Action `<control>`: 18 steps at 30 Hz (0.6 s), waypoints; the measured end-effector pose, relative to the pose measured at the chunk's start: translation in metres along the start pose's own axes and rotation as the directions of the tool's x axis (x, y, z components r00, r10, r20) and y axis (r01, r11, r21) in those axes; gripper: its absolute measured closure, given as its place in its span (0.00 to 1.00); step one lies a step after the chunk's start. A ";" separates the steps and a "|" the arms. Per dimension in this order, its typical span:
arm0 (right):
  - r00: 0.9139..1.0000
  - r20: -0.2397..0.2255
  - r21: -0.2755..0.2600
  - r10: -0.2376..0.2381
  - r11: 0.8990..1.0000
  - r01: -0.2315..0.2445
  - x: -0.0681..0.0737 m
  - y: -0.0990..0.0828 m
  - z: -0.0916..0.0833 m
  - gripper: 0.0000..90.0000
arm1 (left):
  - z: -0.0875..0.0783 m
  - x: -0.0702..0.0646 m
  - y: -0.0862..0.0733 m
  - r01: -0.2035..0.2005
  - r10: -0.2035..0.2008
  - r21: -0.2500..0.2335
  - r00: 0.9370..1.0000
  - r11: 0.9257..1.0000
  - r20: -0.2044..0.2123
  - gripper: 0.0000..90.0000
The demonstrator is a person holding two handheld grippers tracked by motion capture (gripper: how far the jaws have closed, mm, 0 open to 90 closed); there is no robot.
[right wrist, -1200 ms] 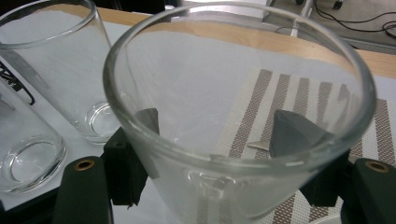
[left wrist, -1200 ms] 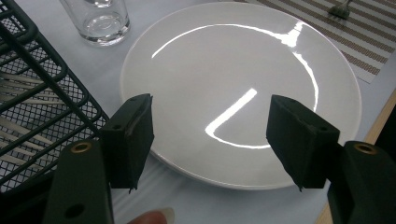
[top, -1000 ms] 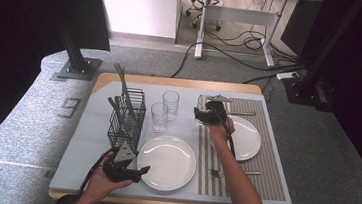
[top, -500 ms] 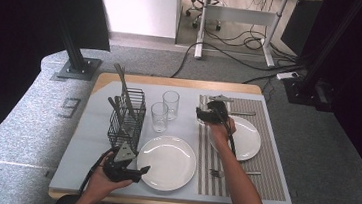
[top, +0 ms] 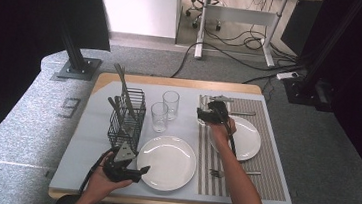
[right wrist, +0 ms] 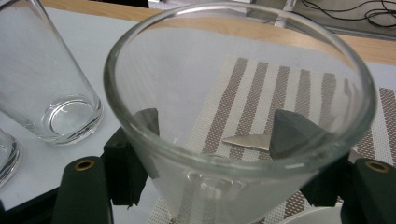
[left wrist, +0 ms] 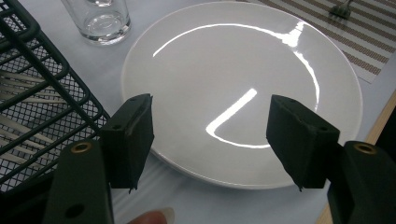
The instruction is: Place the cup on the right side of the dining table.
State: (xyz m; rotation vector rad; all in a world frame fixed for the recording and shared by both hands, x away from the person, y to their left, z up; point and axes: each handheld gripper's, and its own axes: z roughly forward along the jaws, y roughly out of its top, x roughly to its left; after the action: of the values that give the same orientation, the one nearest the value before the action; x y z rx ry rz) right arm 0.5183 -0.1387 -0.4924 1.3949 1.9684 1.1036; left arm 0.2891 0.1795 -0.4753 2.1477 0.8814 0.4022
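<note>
A clear drinking glass sits between the jaws of the right gripper, which are clamped on its lower wall, one pad on each side. In the right gripper view its wide rim faces the camera, and a striped placemat shows through the glass, along with a bit of metal cutlery lying on it. In the high view the right gripper hangs over the far left corner of that placemat, just beside a white plate that rests on the mat. A fork lies near the mat's front edge.

Two more glasses stand on the pale worktop to the left of the held one: one nearer the far edge, and one closer to the person.

In front of them lies a second white plate, off the mat. The left gripper rests at this plate's left rim with its jaws apart and nothing between the pads; the left gripper view shows the plate beyond the open jaws. A black wire cutlery basket stands just behind the left gripper, with utensil handles sticking up from it.
</note>
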 end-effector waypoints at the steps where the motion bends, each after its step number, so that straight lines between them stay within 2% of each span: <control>1: 1.000 -0.001 0.000 -0.001 1.000 0.001 0.000 0.000 0.000 0.33 | 0.000 0.000 0.000 -0.001 0.001 0.001 1.000 1.000 0.000 0.36; 7: 1.000 0.005 0.003 -0.002 1.000 0.002 -0.001 -0.002 0.004 0.33 | 0.000 0.000 0.000 0.001 -0.001 -0.001 1.000 1.000 0.000 0.36; 18: 0.999 0.012 0.002 -0.045 0.999 0.045 0.002 -0.005 0.003 0.33 | 0.000 -0.001 0.000 -0.002 0.002 0.002 1.000 1.000 0.001 0.36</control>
State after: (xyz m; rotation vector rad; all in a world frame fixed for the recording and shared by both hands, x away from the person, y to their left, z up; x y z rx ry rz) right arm 0.5170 -0.1362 -0.4975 1.3489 1.9828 1.0708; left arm 0.2887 0.1787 -0.4755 2.1503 0.8793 0.4014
